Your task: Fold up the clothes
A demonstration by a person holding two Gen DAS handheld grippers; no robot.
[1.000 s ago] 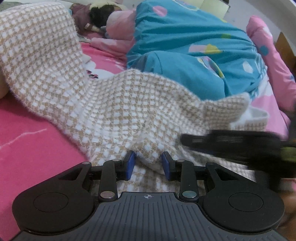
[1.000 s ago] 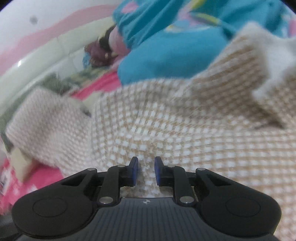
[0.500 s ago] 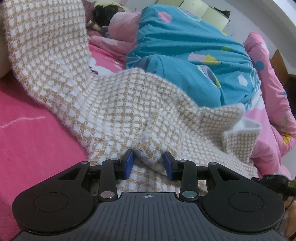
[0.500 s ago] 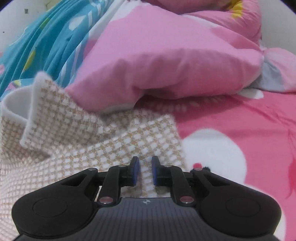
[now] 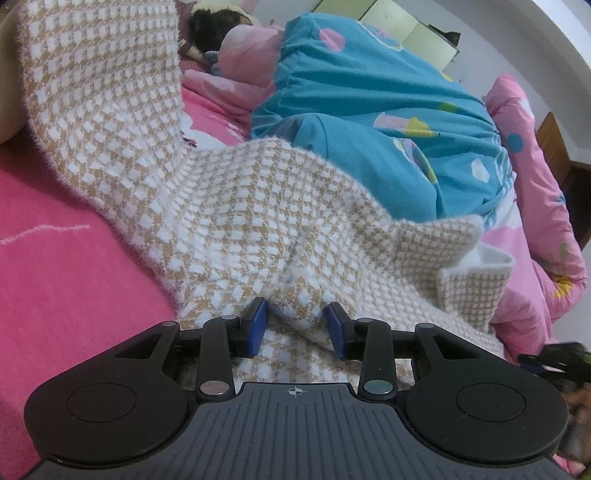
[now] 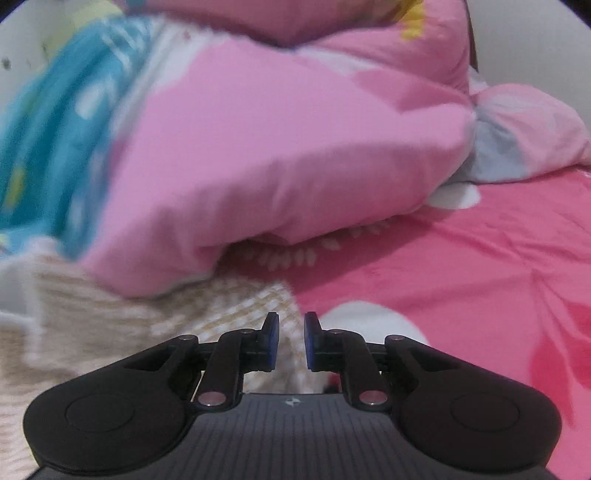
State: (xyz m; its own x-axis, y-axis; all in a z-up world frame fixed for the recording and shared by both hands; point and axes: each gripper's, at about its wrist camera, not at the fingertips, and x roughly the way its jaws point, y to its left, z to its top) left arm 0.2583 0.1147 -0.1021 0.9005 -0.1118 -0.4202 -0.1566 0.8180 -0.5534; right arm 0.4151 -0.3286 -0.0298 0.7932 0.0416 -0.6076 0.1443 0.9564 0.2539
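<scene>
A beige-and-white checked knit garment [image 5: 240, 206] lies spread over the pink bed sheet [image 5: 66, 277]. One part rises up at the far left. My left gripper [image 5: 295, 321] is shut on a raised fold of it, with the knit bunched between the blue pads. In the right wrist view the garment's corner [image 6: 110, 325] lies at the lower left, blurred. My right gripper [image 6: 290, 338] hovers over that corner's edge, where the knit meets the sheet [image 6: 461, 288]. Its jaws stand a narrow gap apart with nothing between them.
A blue patterned quilt [image 5: 369, 122] covers a person lying at the back, dark hair [image 5: 210, 26] showing. A bulky pink quilt [image 6: 277, 166] rests on the garment's far right edge. A dark object [image 5: 554, 358] shows at the left view's lower right edge.
My right gripper swung right, from over the garment's middle to its right corner by the pink quilt, and its jaws narrowed slightly. My left gripper kept its grip and hardly moved.
</scene>
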